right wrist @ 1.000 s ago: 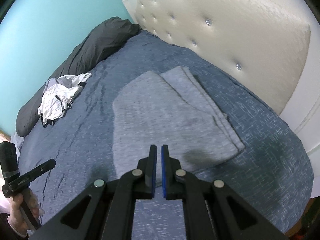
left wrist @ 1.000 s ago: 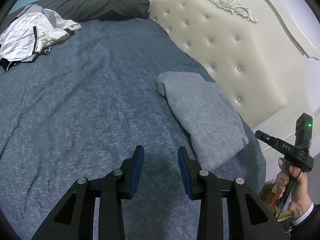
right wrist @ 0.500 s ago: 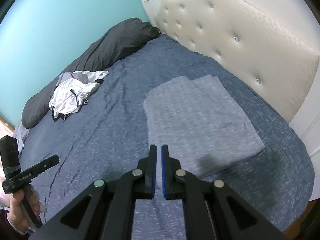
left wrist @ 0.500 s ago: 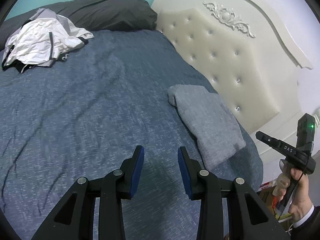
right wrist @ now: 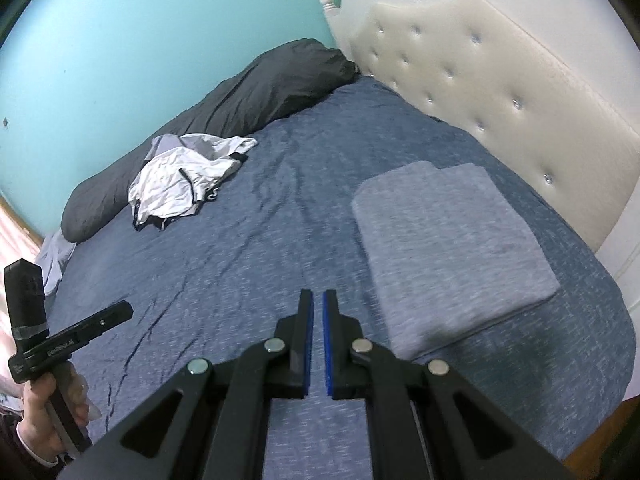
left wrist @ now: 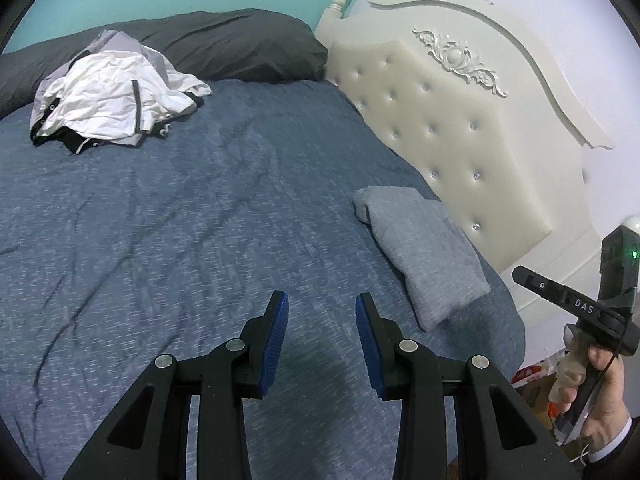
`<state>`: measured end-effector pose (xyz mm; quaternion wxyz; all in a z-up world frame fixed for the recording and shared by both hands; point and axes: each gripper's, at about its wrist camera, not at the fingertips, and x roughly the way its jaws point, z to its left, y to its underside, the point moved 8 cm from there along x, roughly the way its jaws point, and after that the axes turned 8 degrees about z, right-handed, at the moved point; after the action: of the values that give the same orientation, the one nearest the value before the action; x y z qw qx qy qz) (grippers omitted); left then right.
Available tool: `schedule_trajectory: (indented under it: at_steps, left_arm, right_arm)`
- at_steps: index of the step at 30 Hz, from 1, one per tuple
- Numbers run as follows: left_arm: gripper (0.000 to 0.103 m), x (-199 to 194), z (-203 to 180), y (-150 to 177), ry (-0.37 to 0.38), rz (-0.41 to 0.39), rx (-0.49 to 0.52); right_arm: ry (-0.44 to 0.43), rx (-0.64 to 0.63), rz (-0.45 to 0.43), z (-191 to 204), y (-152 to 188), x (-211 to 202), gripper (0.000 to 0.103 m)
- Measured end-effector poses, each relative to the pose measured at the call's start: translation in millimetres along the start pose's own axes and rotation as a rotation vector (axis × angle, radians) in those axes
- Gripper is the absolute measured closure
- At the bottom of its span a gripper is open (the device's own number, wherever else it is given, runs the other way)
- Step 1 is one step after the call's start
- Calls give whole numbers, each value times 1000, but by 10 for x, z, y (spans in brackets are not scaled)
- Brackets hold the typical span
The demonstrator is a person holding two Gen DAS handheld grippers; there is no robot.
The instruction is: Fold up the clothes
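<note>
A folded grey garment lies flat on the blue bed cover by the headboard; it also shows in the right wrist view. A crumpled white and black garment lies far off by the dark pillow, also seen in the right wrist view. My left gripper is open and empty above the bare cover, left of the grey garment. My right gripper is shut and empty, just left of the grey garment's near edge.
The blue bed cover spreads wide and wrinkled. A long dark pillow lies along the far side. A cream tufted headboard stands on the right. The bed's edge drops off right of the grey garment.
Both grippers have pulled back and away from the folded grey garment, which now looks smaller. The views have swung toward the white garment. Jaw states are unchanged.
</note>
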<state>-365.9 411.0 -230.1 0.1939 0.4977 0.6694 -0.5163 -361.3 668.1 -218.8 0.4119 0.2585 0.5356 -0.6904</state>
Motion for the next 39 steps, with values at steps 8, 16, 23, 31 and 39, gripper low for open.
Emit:
schedule_trajectory:
  at_steps: [8, 16, 23, 31, 39]
  left_arm:
    - [65, -361, 183, 109, -11, -24, -6]
    - [53, -690, 217, 248, -12, -46, 14]
    - [51, -894, 251, 344, -16, -55, 19]
    - [43, -1146, 304, 427, -29, -74, 27]
    - [38, -1362, 348, 511, -41, -94, 33]
  right_arm:
    - [2, -5, -4, 427, 143, -150, 97]
    - [2, -38, -8, 774, 278, -279, 97]
    - [-38, -39, -14, 1085, 388, -413, 97]
    - [-51, -53, -24, 1352, 517, -569, 97]
    - [-48, -69, -26, 1515, 618, -658, 94]
